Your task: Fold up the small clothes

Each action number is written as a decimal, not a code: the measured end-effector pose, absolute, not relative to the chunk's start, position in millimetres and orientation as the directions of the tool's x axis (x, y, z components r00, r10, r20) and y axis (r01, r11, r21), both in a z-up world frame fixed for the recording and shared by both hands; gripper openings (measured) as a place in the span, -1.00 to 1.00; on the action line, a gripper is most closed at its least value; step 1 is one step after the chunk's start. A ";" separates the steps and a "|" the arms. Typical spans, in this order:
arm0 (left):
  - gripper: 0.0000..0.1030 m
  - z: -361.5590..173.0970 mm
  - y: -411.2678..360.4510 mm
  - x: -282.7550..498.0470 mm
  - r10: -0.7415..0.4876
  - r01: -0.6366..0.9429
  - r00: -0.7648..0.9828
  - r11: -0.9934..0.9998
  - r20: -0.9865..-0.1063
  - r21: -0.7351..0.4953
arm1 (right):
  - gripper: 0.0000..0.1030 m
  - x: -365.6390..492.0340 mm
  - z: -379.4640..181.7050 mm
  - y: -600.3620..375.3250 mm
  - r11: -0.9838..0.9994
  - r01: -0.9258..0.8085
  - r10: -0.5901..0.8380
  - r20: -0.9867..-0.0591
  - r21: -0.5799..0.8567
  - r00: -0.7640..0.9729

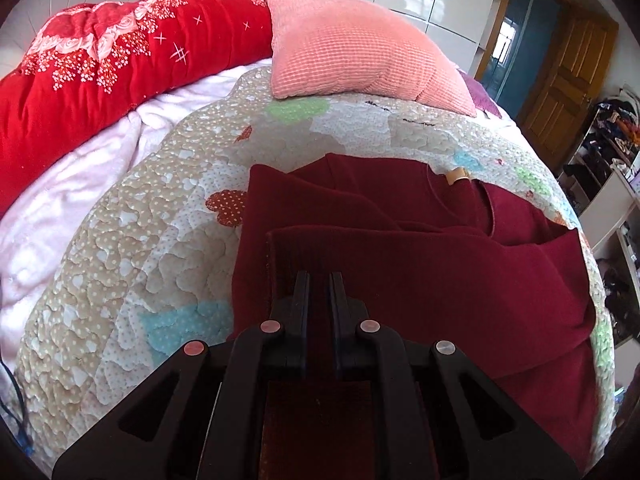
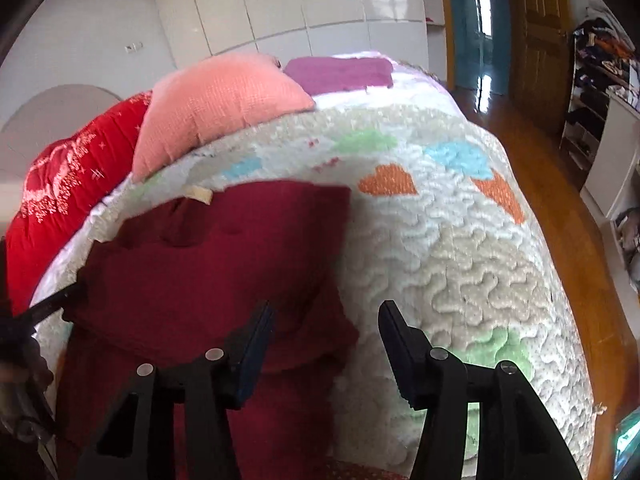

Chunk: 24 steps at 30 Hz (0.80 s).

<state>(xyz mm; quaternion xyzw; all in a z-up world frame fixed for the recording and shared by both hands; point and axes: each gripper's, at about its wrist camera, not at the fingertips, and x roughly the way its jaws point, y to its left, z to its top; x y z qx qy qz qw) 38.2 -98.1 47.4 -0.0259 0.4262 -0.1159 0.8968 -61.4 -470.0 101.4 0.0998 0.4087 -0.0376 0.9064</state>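
Lying in the middle of the quilted bedspread (image 1: 132, 248), the dark red garment (image 1: 440, 264) is the one piece of clothing to fold, and it is already partly folded, with one layer turned over the body. Beyond the garment, toward the head of the bed, there is one red flowered quilt (image 1: 100, 72), one pink pillow (image 1: 352, 48) and one purple cloth (image 2: 340, 74) behind the pillow. The garment looks like a soft ribbed knit, light and limp, so I judge it will sag and wrinkle when lifted and will not slip easily from the pads; the best place to hold seems to be the hems and the corners of the folded layer, not the loose middle. The left gripper (image 1: 319, 280) is over the near part of the garment with its jaws almost together, and a fold of the red cloth seems pinched between them. The right gripper (image 2: 326, 312) hangs above the right edge of the garment with its jaws wide apart, holding nothing. One small beige label (image 1: 458, 176) shows at the collar.
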 end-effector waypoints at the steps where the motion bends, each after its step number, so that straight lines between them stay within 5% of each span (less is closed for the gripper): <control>1: -0.85 49.3 -97.5 37.0 -0.227 0.185 0.615 0.973 -0.756 -0.141 | 0.03 -57.9 107.3 -466.8 0.979 0.139 0.016 -0.740 0.147 0.673; 16: -0.81 35.1 -110.8 48.5 -0.164 0.172 0.610 0.982 -0.775 -0.073 | 0.12 30.4 46.9 -458.6 0.978 0.203 -0.072 -0.835 0.049 0.546; 20: -0.55 36.1 -114.6 47.1 -0.178 0.191 0.606 0.979 -0.776 -0.076 | 0.12 21.6 63.3 -456.8 0.979 0.203 -0.084 -0.830 0.036 0.552; 24: -0.52 38.6 -116.6 40.2 -0.168 0.199 0.610 0.978 -0.774 -0.055 | 0.12 -18.9 84.3 -452.6 0.984 0.160 -0.039 -0.793 0.074 0.608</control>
